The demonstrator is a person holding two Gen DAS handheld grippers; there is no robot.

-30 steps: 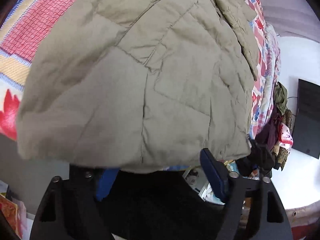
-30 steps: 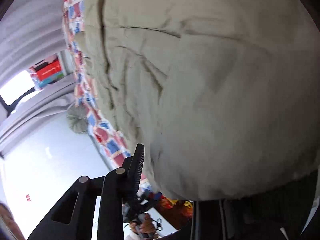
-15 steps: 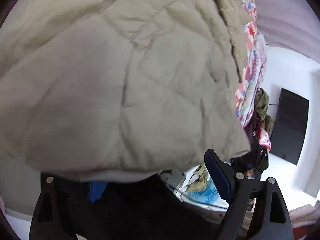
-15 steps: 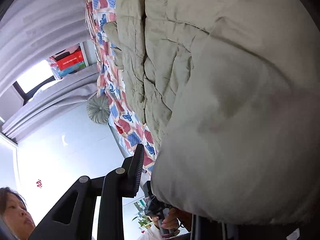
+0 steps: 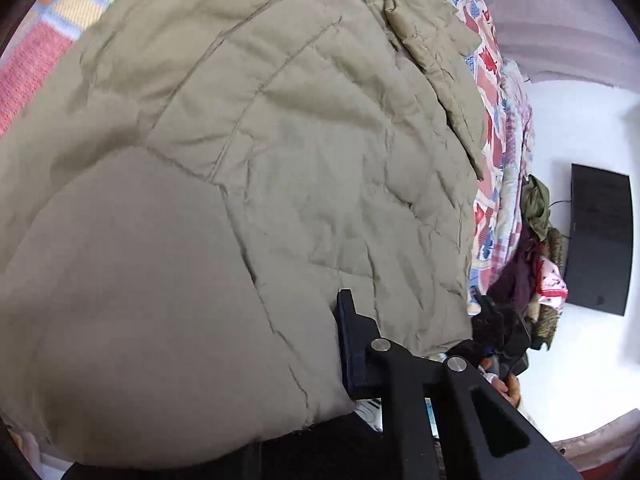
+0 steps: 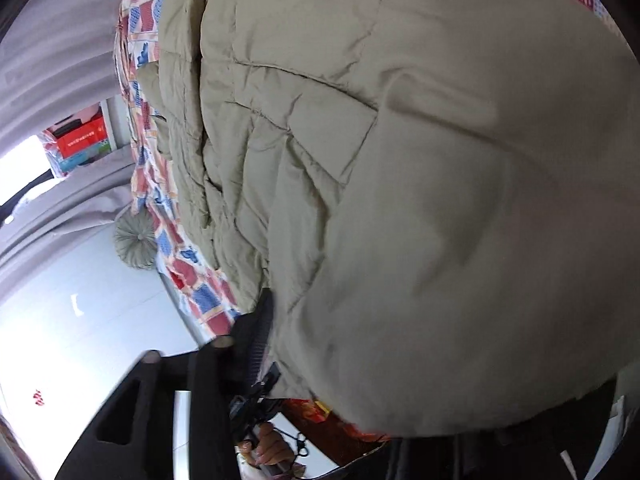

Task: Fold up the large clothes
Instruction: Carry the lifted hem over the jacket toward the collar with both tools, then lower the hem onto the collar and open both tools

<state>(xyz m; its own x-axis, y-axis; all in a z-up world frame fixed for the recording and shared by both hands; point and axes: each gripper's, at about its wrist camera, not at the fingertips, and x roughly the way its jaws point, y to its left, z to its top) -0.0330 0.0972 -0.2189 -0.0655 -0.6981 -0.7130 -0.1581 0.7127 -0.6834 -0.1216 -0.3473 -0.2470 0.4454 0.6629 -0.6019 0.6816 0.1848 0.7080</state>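
A big olive quilted jacket [image 5: 304, 168] lies across the patchwork bedspread [image 5: 486, 92] and fills both views. My left gripper [image 5: 316, 320] is at its near hem. The right finger [image 5: 352, 344] presses into the padding, and the left finger is buried under the fabric. In the right wrist view the jacket [image 6: 400, 160] bulges over my right gripper [image 6: 320, 316]. Only its left finger [image 6: 260, 332] shows, tight against the hem. Both grippers look shut on the thick hem. The person's other hand and gripper show at each view's lower edge.
The bedspread [image 6: 192, 280] runs on past the jacket. A pile of clothes [image 5: 536, 240] and a black wall panel [image 5: 600, 240] stand at the right. A round grey cushion [image 6: 134, 240], red boxes [image 6: 80, 140] and grey curtains [image 6: 60, 60] are at the left.
The left gripper's right finger has moved inward onto the jacket hem. Both views have swung, and more of the jacket now lies spread on the bed. The right finger's spacing looks unchanged.
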